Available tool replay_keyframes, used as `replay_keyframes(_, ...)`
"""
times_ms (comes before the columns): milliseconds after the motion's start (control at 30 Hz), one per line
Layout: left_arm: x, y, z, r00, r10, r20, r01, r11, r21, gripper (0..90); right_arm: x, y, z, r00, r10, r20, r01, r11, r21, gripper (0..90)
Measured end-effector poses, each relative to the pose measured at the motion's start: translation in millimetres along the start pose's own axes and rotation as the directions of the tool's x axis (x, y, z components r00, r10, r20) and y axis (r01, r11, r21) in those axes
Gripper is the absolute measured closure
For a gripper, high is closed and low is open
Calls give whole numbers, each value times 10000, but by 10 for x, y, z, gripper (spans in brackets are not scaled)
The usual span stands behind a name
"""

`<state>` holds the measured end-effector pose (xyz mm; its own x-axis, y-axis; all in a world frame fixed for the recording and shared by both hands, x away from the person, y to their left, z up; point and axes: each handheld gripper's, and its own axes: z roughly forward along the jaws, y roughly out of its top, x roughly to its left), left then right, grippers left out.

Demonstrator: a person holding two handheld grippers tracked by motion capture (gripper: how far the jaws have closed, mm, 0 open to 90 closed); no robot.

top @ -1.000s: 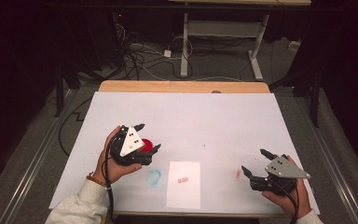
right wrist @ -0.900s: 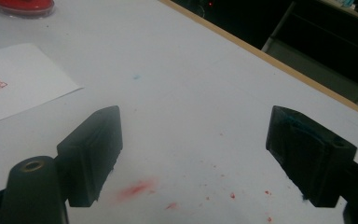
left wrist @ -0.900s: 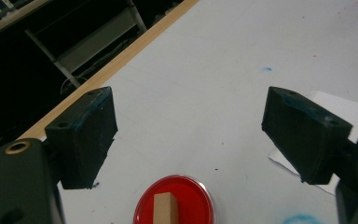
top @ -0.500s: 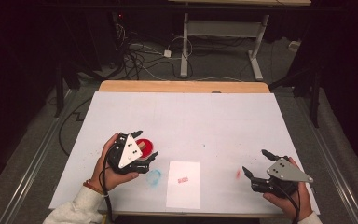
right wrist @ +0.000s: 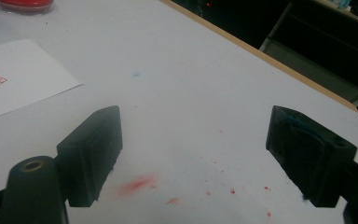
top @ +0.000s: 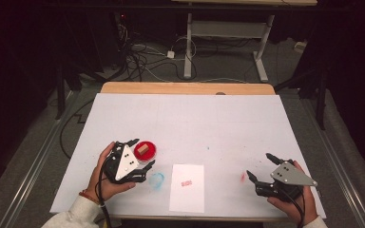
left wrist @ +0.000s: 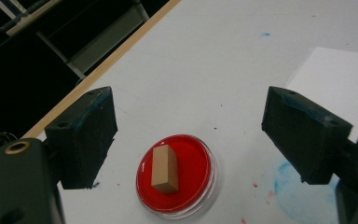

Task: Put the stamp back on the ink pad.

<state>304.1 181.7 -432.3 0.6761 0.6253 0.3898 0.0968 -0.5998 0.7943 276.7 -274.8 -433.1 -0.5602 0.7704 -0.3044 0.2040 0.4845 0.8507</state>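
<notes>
1. We hold the left gripper [top: 138,154] over the near left part of the table [top: 185,118], with its jaws spread wide and nothing between them — the gap is broader than the red ink pad [top: 145,151] it faces.
2. In the left gripper view, the red ink pad [left wrist: 177,175] sits on the table between and just beyond the two black jaws, touching neither.
3. A small wooden stamp [left wrist: 164,169] stands on the red ink pad, near its middle; in the high view the wooden stamp [top: 141,149] shows as a light brown block on the red disc.
4. Just right of the red ink pad lies a sheet of paper [top: 187,187] with a small red print [top: 186,183] on it; the red ink pad and the sheet of paper are apart, not touching.
5. Between the red ink pad and the sheet of paper we see a blue smudge [top: 157,180] on the table.
6. We hold the right gripper [top: 259,171] well to the right of the red ink pad, beyond the sheet of paper, near the table's front edge. Its jaws are also spread apart and grip nothing.
7. In the right gripper view, a red stain [right wrist: 137,184] marks the table between the jaws — the red ink pad [right wrist: 23,4] is far off at the top left, past the sheet of paper [right wrist: 14,79].
</notes>
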Motion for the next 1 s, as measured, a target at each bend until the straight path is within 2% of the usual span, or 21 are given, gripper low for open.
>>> replay_keyframes(100, 1, -47, -10, 9999, -75, 115, 74, 10000, 31, 173, 1, -8, 16, 10000, -3, -38, 3, 10000, 20, 187)
replay_keyframes(167, 1, -78, -18, 10000, -52, 48, 52, 10000, 73, 173, 9, -9, 22, 10000, -33, -61, 33, 10000, 46, 187)
replay_keyframes(300, 15, -147, -35, 9995, -299, 105, 298, 9995, 127, 172, 15, -9, 29, 10000, -16, -80, 16, 10000, 43, 187)
replay_keyframes(500, -15, -272, -38, 9997, -220, 73, 216, 9982, 554, 158, 10, -13, 29, 10000, 14, -41, -14, 10000, 9, 187)
replay_keyframes(867, -27, -470, -98, 9973, -737, 1, 733, 9919, 1038, 157, 12, -21, 34, 9999, 4, -121, -4, 10000, 45, 187)
replay_keyframes(1000, -44, -488, -108, 9971, -756, 1, 751, 9902, 1177, 157, 16, -16, 29, 9999, -27, -148, 27, 10000, 9, 187)
